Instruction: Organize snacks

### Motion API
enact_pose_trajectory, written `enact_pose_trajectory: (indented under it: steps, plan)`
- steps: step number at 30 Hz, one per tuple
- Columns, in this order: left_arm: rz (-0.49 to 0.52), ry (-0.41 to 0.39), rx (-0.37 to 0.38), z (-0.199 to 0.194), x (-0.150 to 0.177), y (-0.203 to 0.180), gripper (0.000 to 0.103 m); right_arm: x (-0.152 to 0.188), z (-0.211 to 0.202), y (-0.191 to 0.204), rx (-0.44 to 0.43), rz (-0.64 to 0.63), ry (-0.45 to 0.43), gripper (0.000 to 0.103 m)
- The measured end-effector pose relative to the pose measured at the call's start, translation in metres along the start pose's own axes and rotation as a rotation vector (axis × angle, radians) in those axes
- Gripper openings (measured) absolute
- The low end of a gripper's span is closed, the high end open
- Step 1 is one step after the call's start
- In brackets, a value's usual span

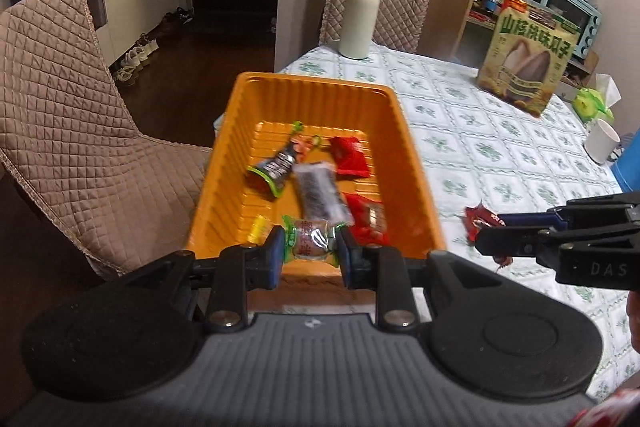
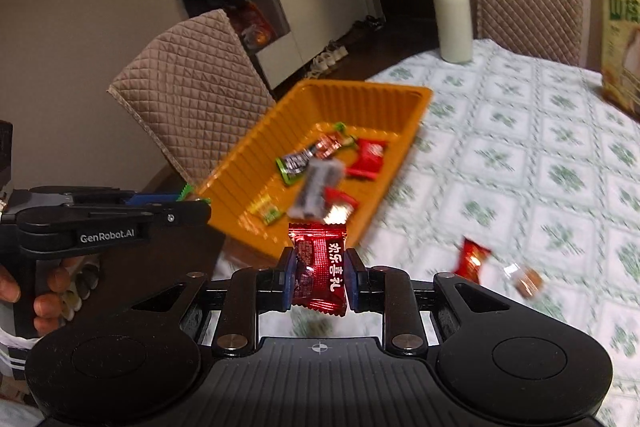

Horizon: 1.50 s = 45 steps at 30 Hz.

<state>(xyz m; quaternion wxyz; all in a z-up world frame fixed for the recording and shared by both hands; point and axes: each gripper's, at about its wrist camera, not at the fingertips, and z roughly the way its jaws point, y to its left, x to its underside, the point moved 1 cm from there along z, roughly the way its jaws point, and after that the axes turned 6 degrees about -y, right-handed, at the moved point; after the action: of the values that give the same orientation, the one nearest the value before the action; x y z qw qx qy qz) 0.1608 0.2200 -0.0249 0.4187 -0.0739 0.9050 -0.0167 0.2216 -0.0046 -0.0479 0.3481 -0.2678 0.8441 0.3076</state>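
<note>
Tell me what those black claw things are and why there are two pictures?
They are grabbers with two fingers each. A person holds one in each hand, and each has a camera looking along its fingers, so you get one picture per hand. The left gripper pinches a candy in a green-ended wrapper. The right gripper pinches a red candy. Ahead is an orange tray on a table with a flowery cloth; several wrapped snacks already lie in the tray. Two more candies lie loose on the cloth. A cream bottle stands further back.

Both grippers black, blue finger pads [image 1: 276, 259]. Left gripper [image 2: 192, 205] marked "GenRobot.AI"; right gripper [image 1: 486, 233] lettered "DAS". Ribbed grey bases.
</note>
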Motion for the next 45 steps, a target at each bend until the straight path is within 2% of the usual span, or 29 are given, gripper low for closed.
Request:
enact_pose_trajectory:
  steps: [9, 20, 37, 45]
  plan:
    - [0.023, 0.011, 0.023, 0.027, -0.018, 0.023, 0.025, -0.025, 0.042, 0.018, 0.043, 0.001, -0.020, 0.025]
    - [0.056, 0.036, 0.070, 0.062, -0.033, 0.028, 0.025, -0.040, 0.074, 0.010, 0.106, 0.056, -0.022, 0.025]
    - [0.123, 0.090, 0.106, 0.111, -0.040, 0.023, 0.027, -0.046, 0.082, -0.010, 0.167, 0.123, -0.023, 0.026]
    - [0.127, 0.101, 0.111, 0.118, -0.043, 0.025, 0.045, -0.050, 0.083, -0.015, 0.169, 0.144, -0.030, 0.026]
